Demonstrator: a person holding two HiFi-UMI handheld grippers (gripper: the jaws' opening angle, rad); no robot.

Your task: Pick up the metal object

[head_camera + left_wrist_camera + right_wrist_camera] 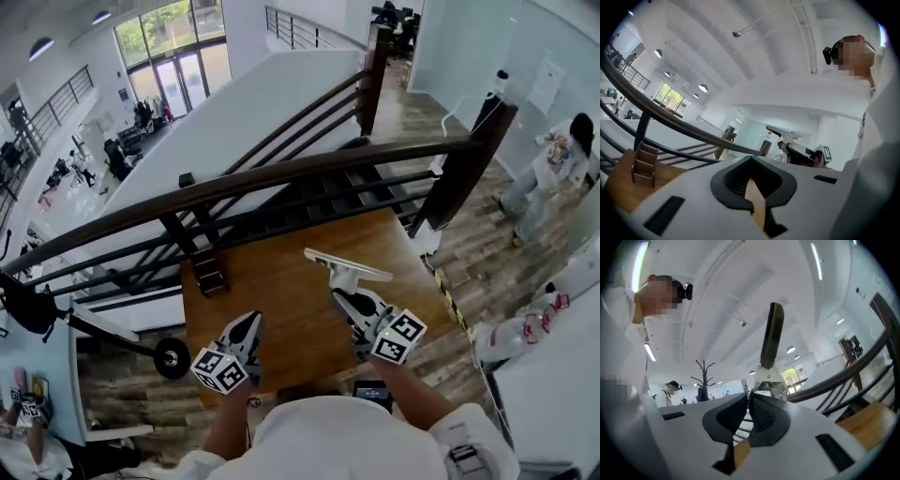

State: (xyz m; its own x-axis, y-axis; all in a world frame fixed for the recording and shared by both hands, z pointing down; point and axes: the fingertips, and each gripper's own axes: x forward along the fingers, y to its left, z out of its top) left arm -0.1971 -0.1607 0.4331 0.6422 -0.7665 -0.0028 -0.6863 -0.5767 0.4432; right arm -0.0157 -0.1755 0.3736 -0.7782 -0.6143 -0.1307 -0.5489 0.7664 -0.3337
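step: lift, judged nearly done | right gripper [349, 302]: my fingers clenched on the metal object [347, 265], held clear above the desk [281, 291] | left gripper [248, 323]: fingers closed, empty | next: firm pinch; hold it steady

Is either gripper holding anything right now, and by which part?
The right gripper grips the metal object by the thin silver bracket at its base, jaws shut on it. The left gripper holds nothing.
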